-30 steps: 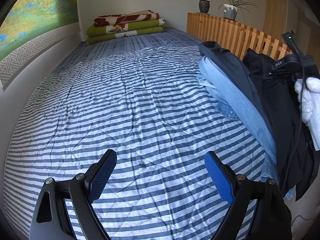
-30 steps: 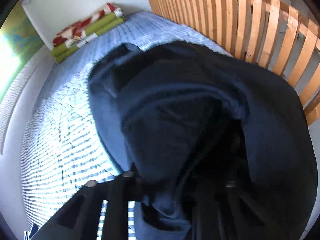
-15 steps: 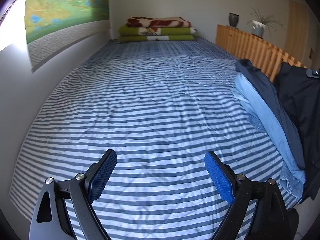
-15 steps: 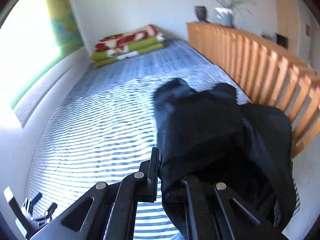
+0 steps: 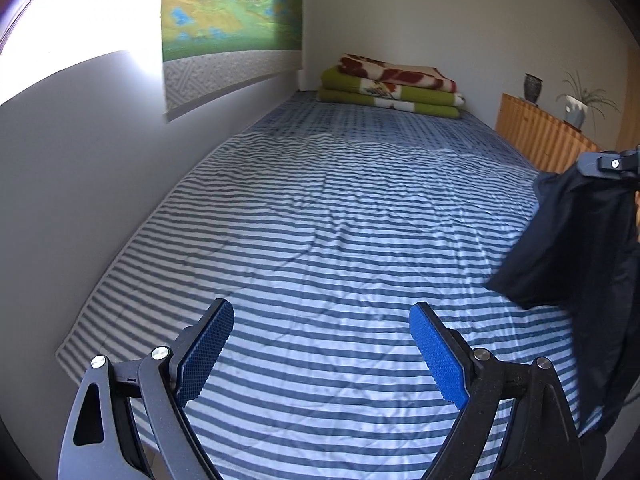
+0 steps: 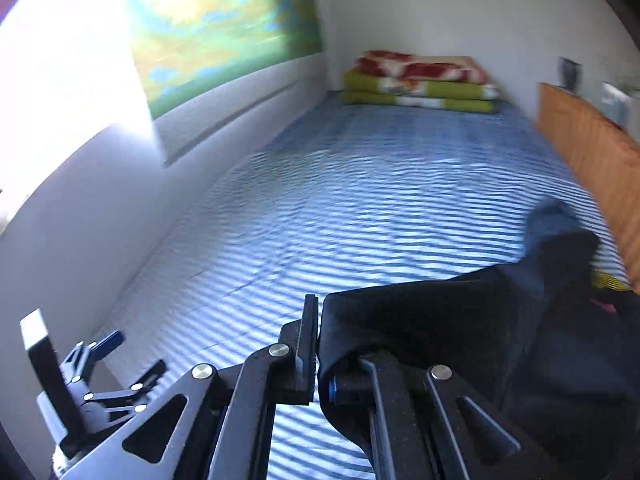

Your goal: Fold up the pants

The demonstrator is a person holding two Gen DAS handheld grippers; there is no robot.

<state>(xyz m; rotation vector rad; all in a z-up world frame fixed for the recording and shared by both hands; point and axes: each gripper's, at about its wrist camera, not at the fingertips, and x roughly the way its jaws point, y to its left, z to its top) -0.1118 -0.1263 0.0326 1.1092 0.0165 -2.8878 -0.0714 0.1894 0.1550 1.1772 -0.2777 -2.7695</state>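
Dark navy pants [image 6: 460,328] hang from my right gripper [image 6: 320,364], which is shut on a fold of the cloth; the rest drapes down to the right. From the left wrist view the same pants [image 5: 568,240] hang at the right edge, held up above the striped bed [image 5: 340,220] by the right gripper [image 5: 612,164]. My left gripper [image 5: 322,354] stands open over the near part of the bed, its blue pads wide apart with nothing between them. It also shows low at the left of the right wrist view [image 6: 100,372].
Folded green and red blankets [image 5: 392,88] lie at the bed's far end. A wooden slatted rail [image 5: 540,136] runs along the right side, with a vase [image 5: 533,87] and a potted plant [image 5: 578,106] on top. A wall with a hanging picture [image 5: 228,12] bounds the left side.
Both views have swung left towards the wall. The right gripper has carried the dark pants off the clothes pile and out over the bed. The left gripper stays open.
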